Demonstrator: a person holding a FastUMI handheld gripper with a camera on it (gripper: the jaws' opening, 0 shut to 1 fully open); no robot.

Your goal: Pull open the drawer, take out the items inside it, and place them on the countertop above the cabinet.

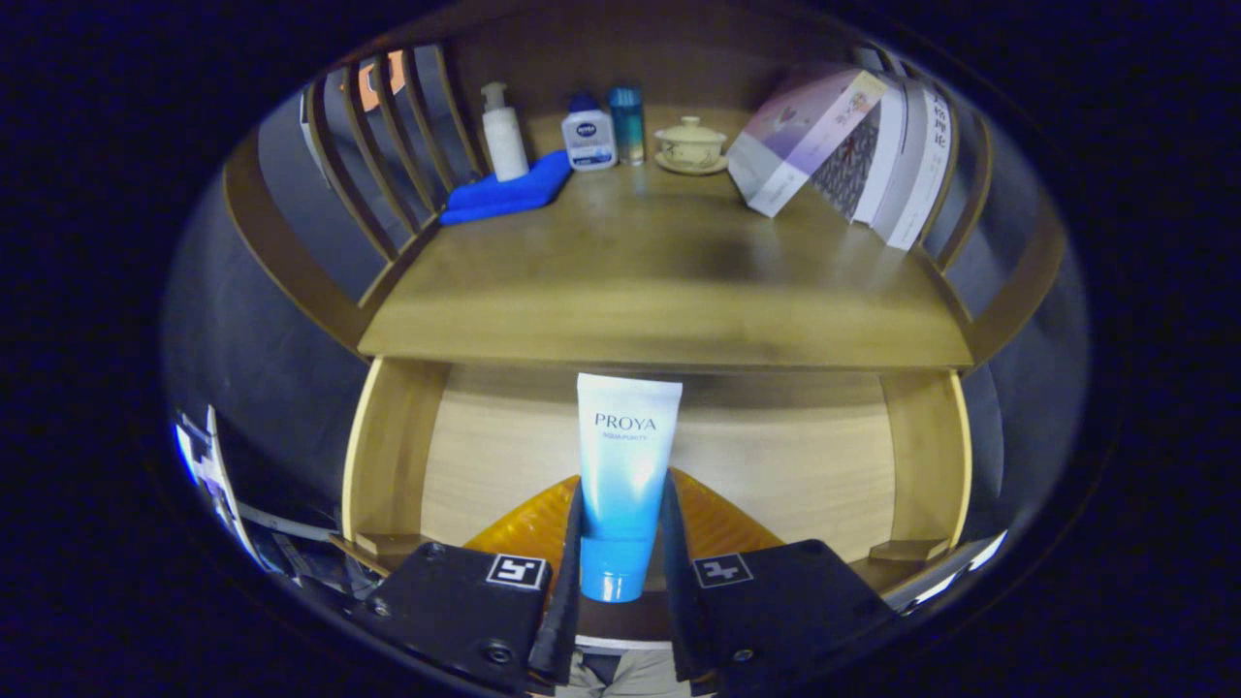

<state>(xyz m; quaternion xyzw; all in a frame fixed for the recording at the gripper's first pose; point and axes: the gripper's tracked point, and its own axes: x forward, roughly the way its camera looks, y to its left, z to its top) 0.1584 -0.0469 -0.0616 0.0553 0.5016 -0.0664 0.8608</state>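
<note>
Wooden open drawer [485,456] sits below the brown wooden counter [669,281]. The gripper [620,543] points level toward the cabinet, its fingers clenched on a white-to-blue plastic tube [623,475] held upright, cap down, above an orange ribbed item [727,523] in the drawer. Beyond, on the counter: a folded blue cloth [509,192], a white pump bottle [503,134], a lidded ceramic cup [690,145] and leaning books [853,145].
</note>
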